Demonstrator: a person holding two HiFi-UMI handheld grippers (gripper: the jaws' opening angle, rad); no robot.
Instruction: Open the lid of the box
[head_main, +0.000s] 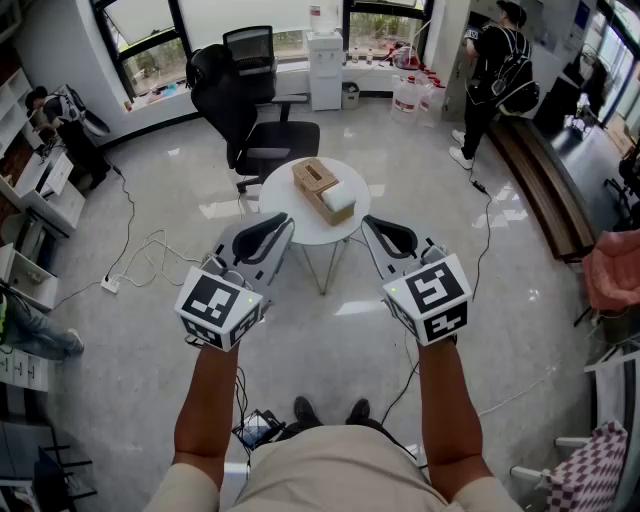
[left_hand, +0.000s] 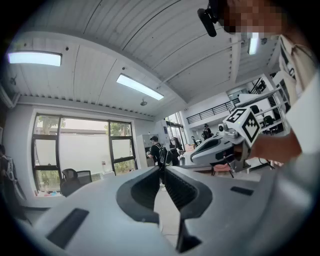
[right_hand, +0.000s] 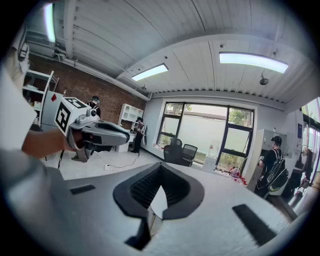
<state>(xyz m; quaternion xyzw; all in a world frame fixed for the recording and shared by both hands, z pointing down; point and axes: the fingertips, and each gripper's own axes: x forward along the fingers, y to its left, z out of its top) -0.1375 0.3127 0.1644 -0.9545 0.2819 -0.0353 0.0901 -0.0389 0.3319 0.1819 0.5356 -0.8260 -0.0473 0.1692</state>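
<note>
A brown cardboard box (head_main: 318, 185) with a white piece (head_main: 339, 196) at its near end lies on a small round white table (head_main: 285, 207) ahead of me. Both grippers hover side by side in the air on my side of the table, short of the box. My left gripper (head_main: 284, 224) is shut with nothing in it, and its jaws (left_hand: 162, 174) point level across the room. My right gripper (head_main: 368, 222) is likewise shut and empty (right_hand: 159, 169). Each gripper view shows the other gripper, right gripper (left_hand: 220, 145) and left gripper (right_hand: 100, 131). Neither gripper view shows the box.
A black office chair (head_main: 250, 120) stands just behind the table. A white cabinet (head_main: 325, 70) and water bottles (head_main: 410, 95) line the far window. A person with a backpack (head_main: 497, 70) stands at the back right. Cables (head_main: 140, 262) trail over the floor on the left.
</note>
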